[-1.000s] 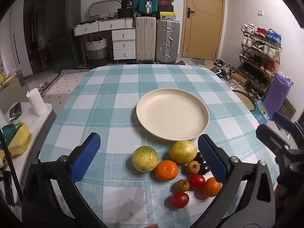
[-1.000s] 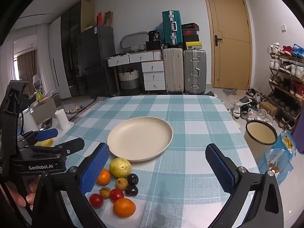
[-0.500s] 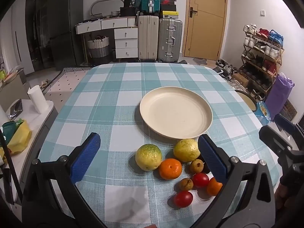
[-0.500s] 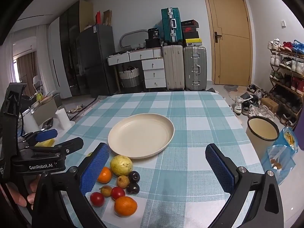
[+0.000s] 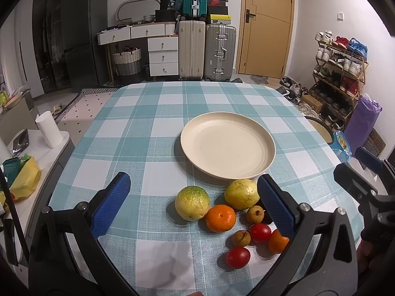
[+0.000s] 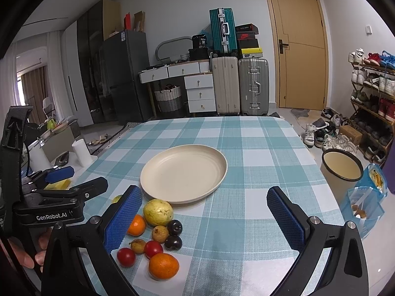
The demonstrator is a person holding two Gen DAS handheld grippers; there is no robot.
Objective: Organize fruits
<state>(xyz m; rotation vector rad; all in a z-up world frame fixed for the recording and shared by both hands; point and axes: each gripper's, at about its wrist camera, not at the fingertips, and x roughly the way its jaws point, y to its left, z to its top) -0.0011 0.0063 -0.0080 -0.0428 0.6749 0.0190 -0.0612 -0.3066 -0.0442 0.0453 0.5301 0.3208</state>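
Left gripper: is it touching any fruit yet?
Apart. The left wrist view shows the left gripper open above the tablecloth, cloth visible between its blue pads and the green-yellow fruit.

We see a cream plate [image 5: 227, 145] on a teal-and-white checked surface [image 5: 138, 133], two orange mandarins [image 5: 220, 218], red tomatoes [image 5: 237, 257], and blue pads [image 5: 111, 208].

Worktop [image 5: 153, 113] far half bare: free passage beyond plate [image 5: 227, 145] and along left side. Fruit cluster [image 5: 229, 217] packed tight at near edge, pieces touching; yellow guava [image 5: 241, 193] just beside plate rim, narrow gap. Left claw [image 5: 195, 204] spread wide above cluster; right claw [image 6: 205, 214] spread wide over open cloth right of fruit. Plate interior clear.
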